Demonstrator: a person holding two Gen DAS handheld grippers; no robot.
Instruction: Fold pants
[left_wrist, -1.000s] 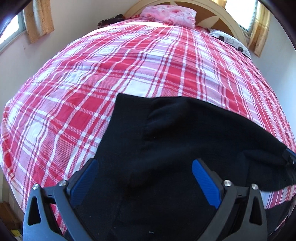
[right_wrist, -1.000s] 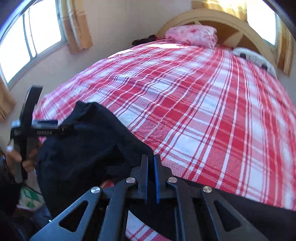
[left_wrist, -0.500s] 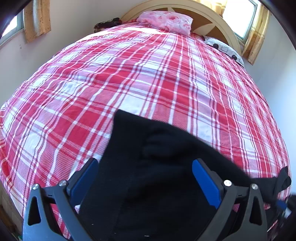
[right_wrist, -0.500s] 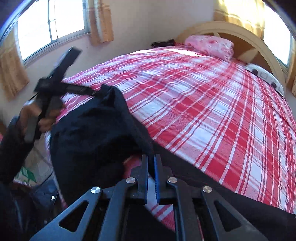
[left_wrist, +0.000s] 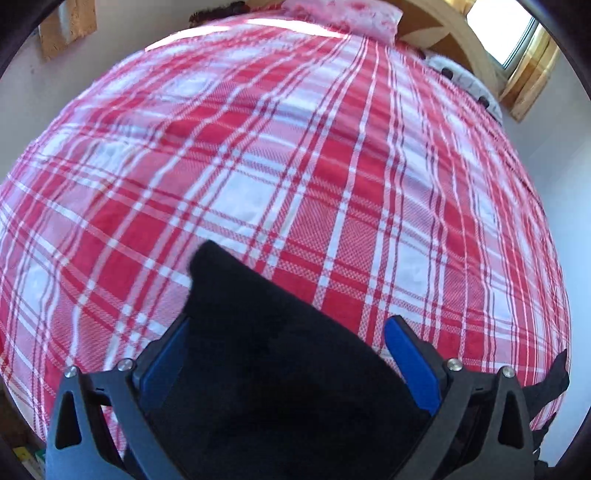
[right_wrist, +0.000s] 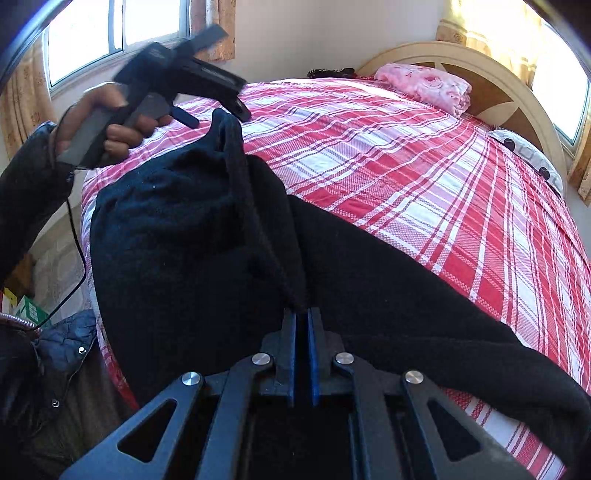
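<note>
The black pants (right_wrist: 177, 240) lie over the near corner of the red plaid bed (right_wrist: 424, 177). My right gripper (right_wrist: 303, 317) is shut on a fold of the pants and holds it taut. In the right wrist view my left gripper (right_wrist: 236, 110) is raised above the bed at upper left, its tips at a lifted peak of the pants. In the left wrist view the pants (left_wrist: 273, 369) lie between the wide-apart blue fingers (left_wrist: 410, 354) of that gripper (left_wrist: 288, 343). Whether the cloth is gripped there is not visible.
A pink pillow (right_wrist: 424, 86) and a spotted pillow (right_wrist: 528, 158) lie at the wooden headboard (right_wrist: 491, 74). Windows with curtains are on both sides. A dark jacket (right_wrist: 59, 343) and boxes are on the floor at the left.
My left gripper has risen and moved forward over the bed, with a peak of the pants lifted at it. The right gripper has stayed shut on the cloth.
</note>
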